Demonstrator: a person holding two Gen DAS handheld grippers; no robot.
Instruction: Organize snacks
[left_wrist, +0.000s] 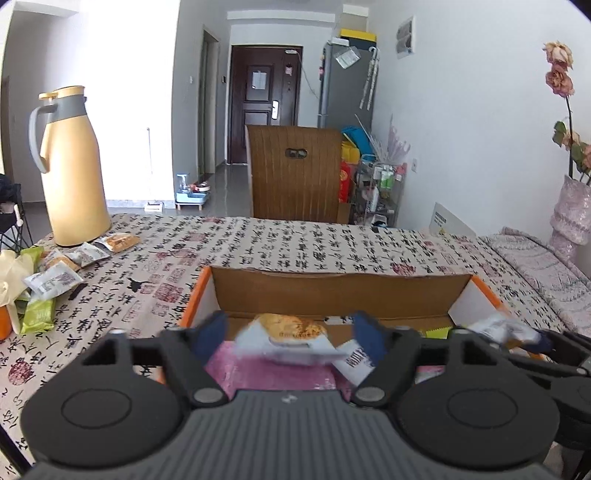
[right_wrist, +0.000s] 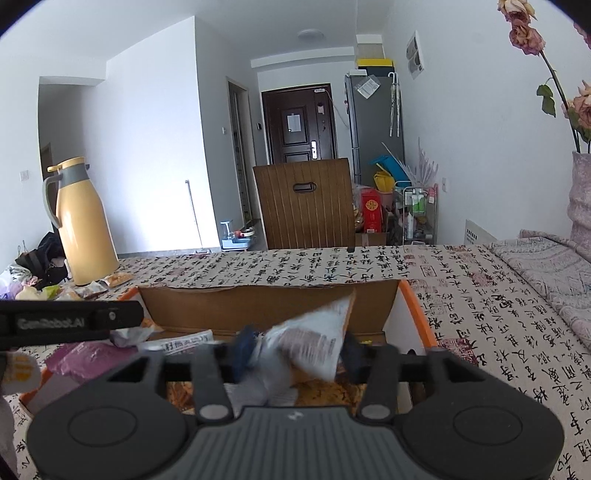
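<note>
An open cardboard box with an orange rim (left_wrist: 332, 291) (right_wrist: 258, 306) stands on the table right in front of both grippers. My left gripper (left_wrist: 290, 332) hangs over its left half with the jaws wide apart. A blurred white snack packet with a biscuit picture (left_wrist: 291, 336) lies loose between them, clear of the blue pads. My right gripper (right_wrist: 297, 350) is over the right half, jaws apart, with a blurred white printed packet (right_wrist: 314, 343) tilted between the pads. A pink packet (left_wrist: 258, 369) and other packets lie inside the box.
Several loose snack packets (left_wrist: 55, 280) lie on the patterned tablecloth at the far left, beside a yellow thermos jug (left_wrist: 70, 166). A wooden chair (left_wrist: 295, 173) stands behind the table. A vase with dried flowers (left_wrist: 569, 214) stands at the right edge.
</note>
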